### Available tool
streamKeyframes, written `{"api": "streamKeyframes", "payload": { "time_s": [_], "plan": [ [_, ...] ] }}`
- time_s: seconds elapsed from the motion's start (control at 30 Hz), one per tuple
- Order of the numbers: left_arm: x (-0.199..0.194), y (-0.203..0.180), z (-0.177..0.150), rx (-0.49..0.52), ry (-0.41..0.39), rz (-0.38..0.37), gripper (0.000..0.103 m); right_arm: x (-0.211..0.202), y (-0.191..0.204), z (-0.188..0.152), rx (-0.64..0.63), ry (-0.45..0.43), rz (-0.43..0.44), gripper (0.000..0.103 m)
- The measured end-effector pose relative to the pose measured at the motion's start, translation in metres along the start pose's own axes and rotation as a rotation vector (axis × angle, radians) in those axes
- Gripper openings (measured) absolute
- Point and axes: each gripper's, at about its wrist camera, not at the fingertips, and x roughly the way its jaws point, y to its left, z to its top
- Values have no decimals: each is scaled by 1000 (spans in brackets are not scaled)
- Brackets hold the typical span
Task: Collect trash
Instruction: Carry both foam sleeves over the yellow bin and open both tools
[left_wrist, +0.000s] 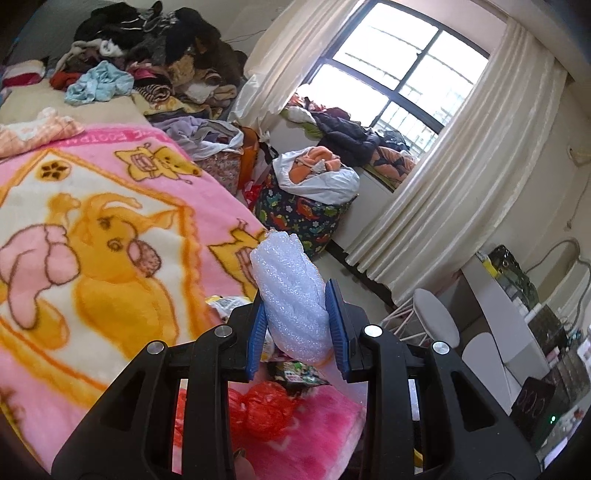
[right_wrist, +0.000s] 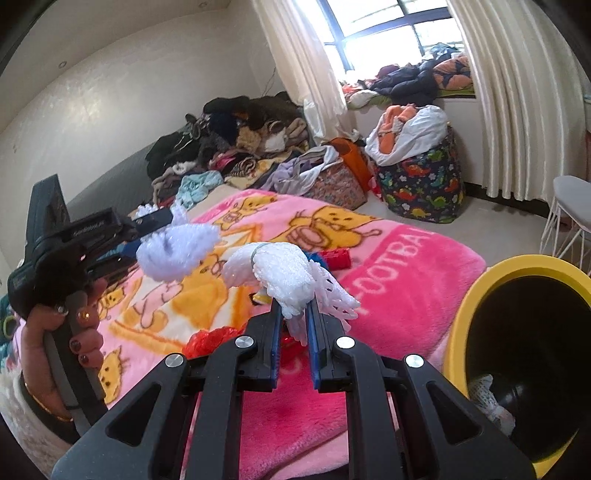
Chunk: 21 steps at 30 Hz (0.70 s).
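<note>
**Both grippers loaded with foam scrap, bin at right edge of bed**

Right gripper (right_wrist: 293, 321): jaws pressed together on a white foam net sleeve (right_wrist: 280, 273), pinched at its lower end so the bulk stands up and forward of the fingertips. The hold is narrow; the sleeve's lacy edge flares free to the right. Just right of this tool stands the yellow bin (right_wrist: 491, 295), its dark mouth tilted toward the camera with some pale waste already inside. Judged placed here so a short swing right delivers the load.

Left gripper (left_wrist: 297, 328): jaws clamped on a white foam wad (left_wrist: 290, 295), gripped at mid-body, most of it protruding beyond the blue pads (left_wrist: 336, 314). The right wrist view shows the same wad held aloft over the pink blanket (right_wrist: 406, 280).

Below both tools, on the blanket: a red plastic bag (left_wrist: 264, 408) and a printed wrapper (left_wrist: 295, 371), uncollected.

Beyond: clothes heaps, a dinosaur-print hamper (right_wrist: 421, 184), curtained window.
</note>
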Motion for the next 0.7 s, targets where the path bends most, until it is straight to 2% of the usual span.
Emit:
{"api": "streamKeyframes", "payload": {
  "time_s": [0.53, 0.7],
  "plan": [
    [4, -63, -20, 140, 26, -28, 24, -44, -50, 9, 127, -97, -75, 12],
    [8, -81, -29, 180, 40, -42, 24, -56, -65, 9, 157, -121, -124, 12]
  ]
}}
